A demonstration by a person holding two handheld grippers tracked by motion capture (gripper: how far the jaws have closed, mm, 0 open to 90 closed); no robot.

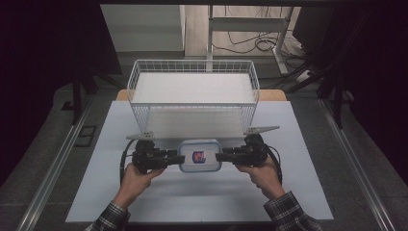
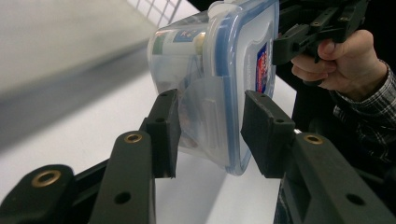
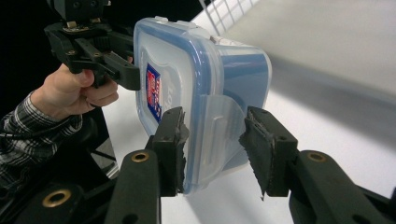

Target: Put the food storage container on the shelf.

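At table centre, just at 6 o'clock of the wire basket (image 1: 192,91), left gripper (image 1: 174,156) and right gripper (image 1: 222,155) each clamp a side latch of the lidded container (image 1: 200,155), sharing its weight level.

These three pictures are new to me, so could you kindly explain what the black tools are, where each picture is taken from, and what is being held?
No robot here: a person holds a hand tool with two black jaws in each hand. The high view looks down on the table from above the person's side; the left gripper and right gripper come in from below. The other two pictures come from cameras riding on each tool, looking along its jaws.

Between the tools is a clear plastic food container with a blue-rimmed lid and a red and blue label. Each tool clamps one end of it at a side latch flap, the left gripper on one end and the right gripper on the other. Behind it stands a white wire basket.
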